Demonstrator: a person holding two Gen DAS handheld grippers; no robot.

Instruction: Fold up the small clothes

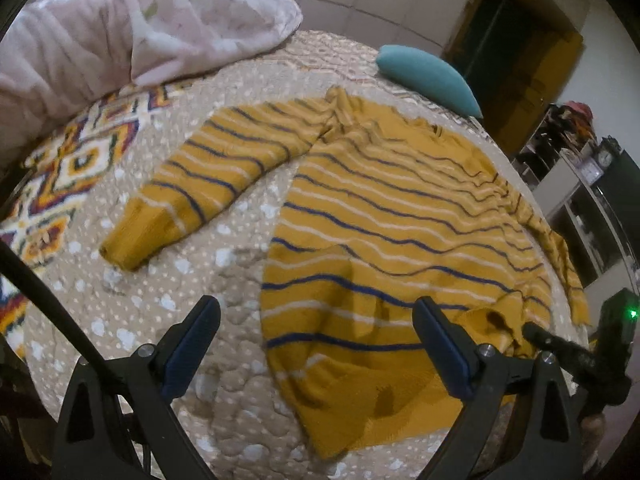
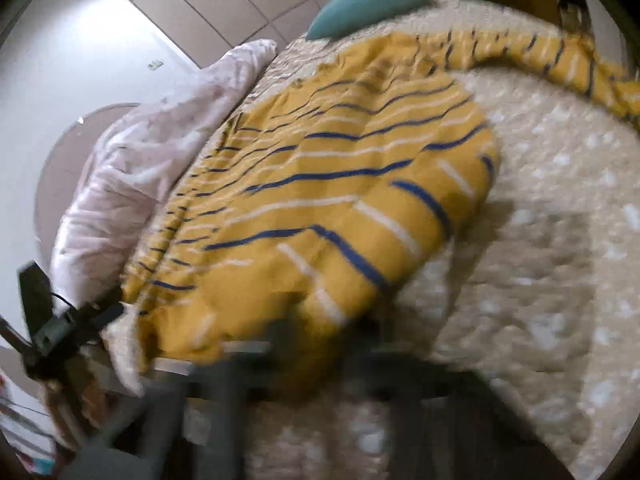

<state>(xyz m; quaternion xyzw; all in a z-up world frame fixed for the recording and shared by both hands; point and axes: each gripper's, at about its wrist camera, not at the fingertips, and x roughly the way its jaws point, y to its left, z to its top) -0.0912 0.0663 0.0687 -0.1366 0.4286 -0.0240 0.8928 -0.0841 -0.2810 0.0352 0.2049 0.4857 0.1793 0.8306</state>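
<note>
A mustard-yellow sweater (image 1: 392, 216) with blue and white stripes lies spread on the bed, one sleeve (image 1: 192, 184) stretched out to the left. My left gripper (image 1: 316, 316) is open, its jaws wide apart just above the sweater's near hem. In the left wrist view the right gripper (image 1: 532, 332) pinches the hem's right corner, which is bunched up. In the blurred right wrist view the sweater (image 2: 320, 200) fills the middle and my right gripper (image 2: 320, 328) is shut on its near edge. The other sleeve (image 2: 560, 60) trails off at the top right.
The bed has a beige dotted quilt (image 1: 192, 280) with a patterned patch at the left. A pink blanket (image 1: 120, 28) is heaped at the back left. A teal pillow (image 1: 432, 76) lies at the far edge. Shelves (image 1: 580, 168) stand to the right.
</note>
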